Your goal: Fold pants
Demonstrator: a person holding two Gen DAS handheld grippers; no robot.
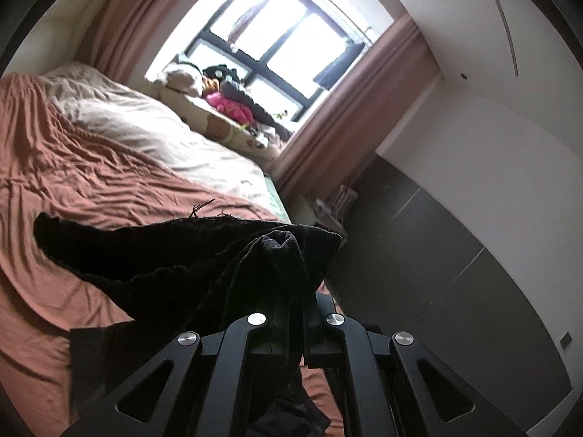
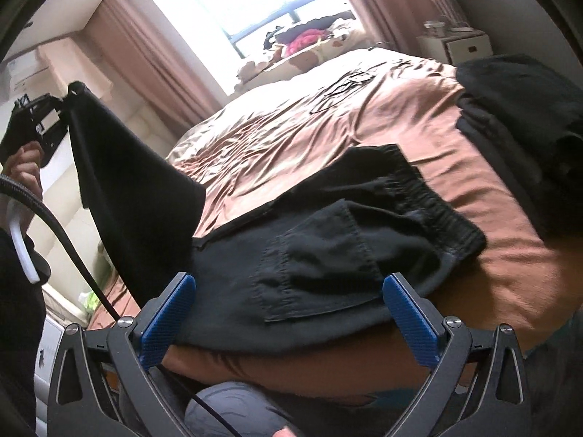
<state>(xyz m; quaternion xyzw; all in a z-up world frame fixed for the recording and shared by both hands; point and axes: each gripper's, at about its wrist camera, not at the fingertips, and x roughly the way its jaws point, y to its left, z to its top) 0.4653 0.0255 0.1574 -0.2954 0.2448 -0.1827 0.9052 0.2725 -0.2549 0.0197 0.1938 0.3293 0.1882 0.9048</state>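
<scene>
Pants (image 2: 328,255) lie near me on the bed (image 2: 328,116), one leg end clenched in my left gripper (image 1: 304,313) and lifted at left, my right gripper (image 2: 288,309) spread empty above them, so a careless swing could bunch the fold.

The pants (image 2: 328,255) lie across the near edge of the bed (image 2: 328,120), waistband toward the right side. One end of the pants is lifted off the bed at the left, pinched in the left gripper (image 2: 65,100). The right gripper (image 2: 288,313) hangs over the near edge, spread wide above the pants. A stack of clothes (image 2: 521,116) sits at the bed's right edge. Pillows (image 1: 131,116) lie at the far end, below the window (image 2: 255,3).
</scene>
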